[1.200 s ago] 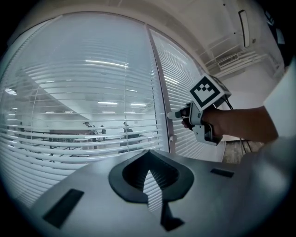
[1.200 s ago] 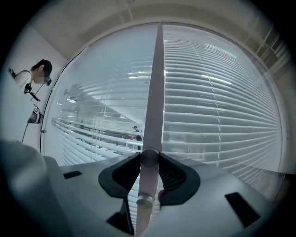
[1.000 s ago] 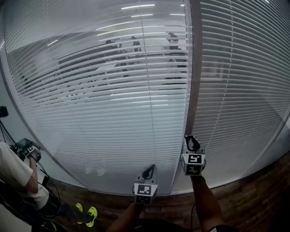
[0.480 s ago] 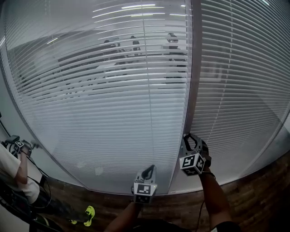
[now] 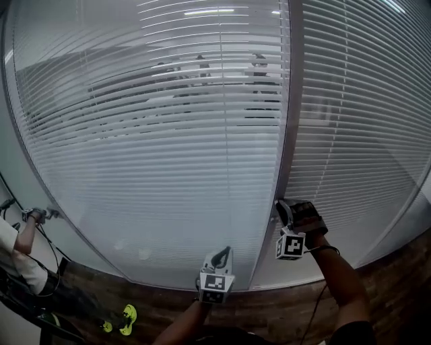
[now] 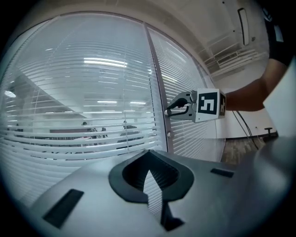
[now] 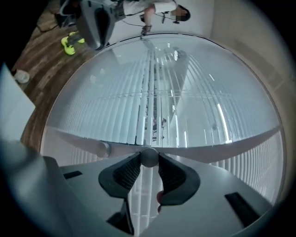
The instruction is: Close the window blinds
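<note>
Right gripper (image 5: 282, 206) is clamping the round knob (image 7: 149, 157) on the frame post (image 5: 288, 121) between 2 slatted blinds (image 5: 148, 148); left gripper (image 5: 224, 252) is hovering nearby, jaws together, empty.

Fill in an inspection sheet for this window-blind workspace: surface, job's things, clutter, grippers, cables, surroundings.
Surface: wood-look floor below a glass wall; no table.
Job's things: white slatted blinds behind the glass, upper slats partly open; round knob on the mullion.
Clutter: yellow-green shoes at floor level.
Grippers: right gripper clamped on the knob; left gripper shut, empty, touching nothing.
Cables: dark cables at the left; a thin one beside the right forearm.
Surroundings: another person at the left edge; ceiling lights reflected in the glass.
</note>
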Demonstrator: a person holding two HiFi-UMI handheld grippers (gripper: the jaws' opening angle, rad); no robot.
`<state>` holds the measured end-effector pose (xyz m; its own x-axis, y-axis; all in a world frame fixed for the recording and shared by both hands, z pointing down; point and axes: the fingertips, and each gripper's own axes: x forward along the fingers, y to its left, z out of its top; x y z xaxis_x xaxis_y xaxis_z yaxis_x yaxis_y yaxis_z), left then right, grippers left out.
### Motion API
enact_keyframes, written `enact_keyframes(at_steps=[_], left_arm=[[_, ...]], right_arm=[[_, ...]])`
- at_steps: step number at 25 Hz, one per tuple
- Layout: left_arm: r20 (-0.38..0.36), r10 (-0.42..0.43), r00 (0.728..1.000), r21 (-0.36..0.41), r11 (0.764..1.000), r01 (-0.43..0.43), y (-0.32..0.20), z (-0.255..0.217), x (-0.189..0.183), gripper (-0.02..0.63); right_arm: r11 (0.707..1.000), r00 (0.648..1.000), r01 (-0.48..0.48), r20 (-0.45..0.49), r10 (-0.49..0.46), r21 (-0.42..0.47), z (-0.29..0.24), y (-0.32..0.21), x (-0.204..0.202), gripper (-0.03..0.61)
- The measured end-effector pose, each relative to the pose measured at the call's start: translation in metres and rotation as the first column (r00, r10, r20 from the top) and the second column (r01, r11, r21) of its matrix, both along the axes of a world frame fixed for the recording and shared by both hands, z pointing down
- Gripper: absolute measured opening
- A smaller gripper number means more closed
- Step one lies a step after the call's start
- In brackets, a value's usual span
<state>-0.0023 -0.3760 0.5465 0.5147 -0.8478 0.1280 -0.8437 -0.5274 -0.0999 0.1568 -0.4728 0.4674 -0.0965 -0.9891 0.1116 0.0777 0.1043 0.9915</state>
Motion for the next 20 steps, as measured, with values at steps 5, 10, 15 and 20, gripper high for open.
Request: enact_keyframes(at_steps=[5,10,15,20], left_arm=[[0.011,-0.04,0.999,-0.003,0.999,0.04,-0.004,0.007,-0.008,-0.003],[0.006,-0.058,0.998,-0.013,0.998,0.059,0.0,0.007,-0.015,-0.003],[0.002,-0.061,0.998,-0.017,0.998,0.061,0.006,0.005,-0.018,-0.003],[0.0,-0.072,0.997,-0.024,0.997,0.072,0.008,0.008,-0.022,-0.003]], right_arm=[[0.997,0.984,0.067,-0.163,-0.071,-0.031,0.0,0.004,-0.008,0.127],[0.994,0.961,0.106,-0.254,-0.107,-0.015,0.002,0.003,-0.011,0.129],[0.996,0.983,0.09,-0.16,-0.088,0.005,0.004,0.006,-0.009,0.133],[0.999,0.917,0.016,0.398,-0.032,0.045,-0.008,0.021,-0.002,0.173]])
